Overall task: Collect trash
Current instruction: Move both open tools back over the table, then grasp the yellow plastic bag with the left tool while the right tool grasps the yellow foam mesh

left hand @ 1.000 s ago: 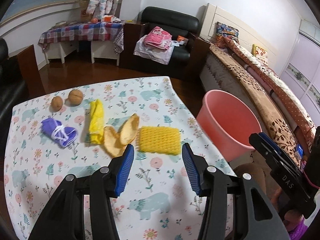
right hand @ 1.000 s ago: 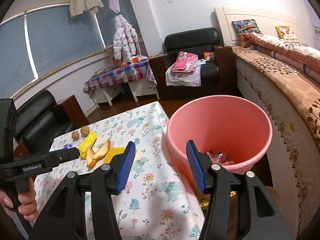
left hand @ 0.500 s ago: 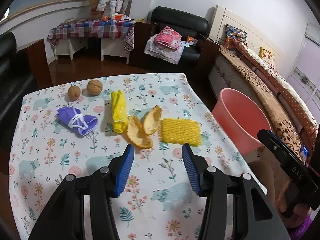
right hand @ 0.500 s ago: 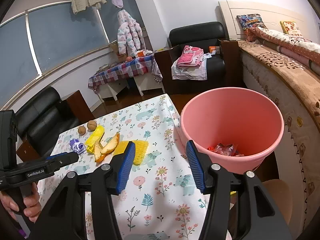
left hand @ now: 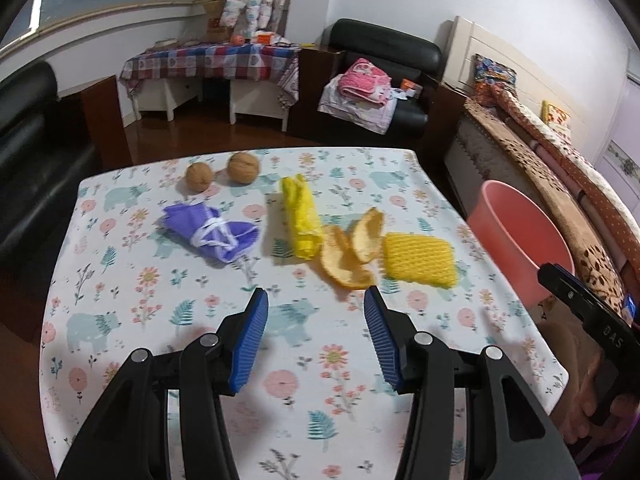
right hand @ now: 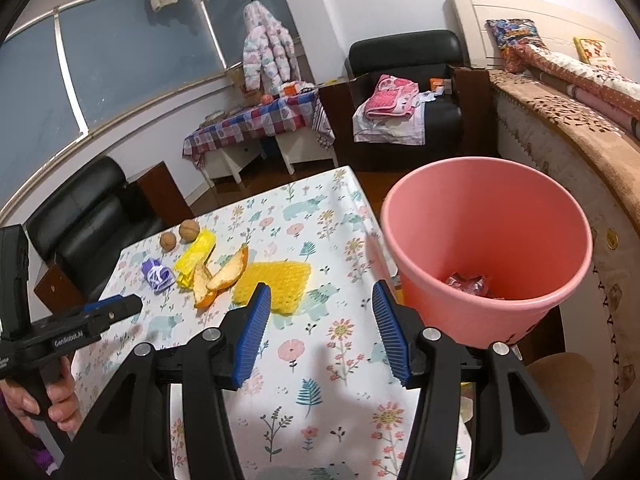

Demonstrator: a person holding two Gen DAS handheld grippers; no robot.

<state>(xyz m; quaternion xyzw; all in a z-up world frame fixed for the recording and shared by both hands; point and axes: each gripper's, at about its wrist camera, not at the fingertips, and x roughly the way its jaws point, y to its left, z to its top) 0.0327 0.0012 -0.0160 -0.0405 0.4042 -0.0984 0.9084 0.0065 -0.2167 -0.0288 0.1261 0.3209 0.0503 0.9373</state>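
left gripper (left hand: 316, 308): i see jaws apart, empty, above table (left hand: 120, 320). orange peel (left hand: 348, 252) just beyond, slightly right; long axis runs away from me. right gripper (right hand: 320, 304) spread, empty.

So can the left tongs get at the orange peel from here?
Probably yes. The left tongs stand open and empty, with the orange peel just ahead and only bare tablecloth between. The yellow foam net touches the peel's side, so a grab might catch it.
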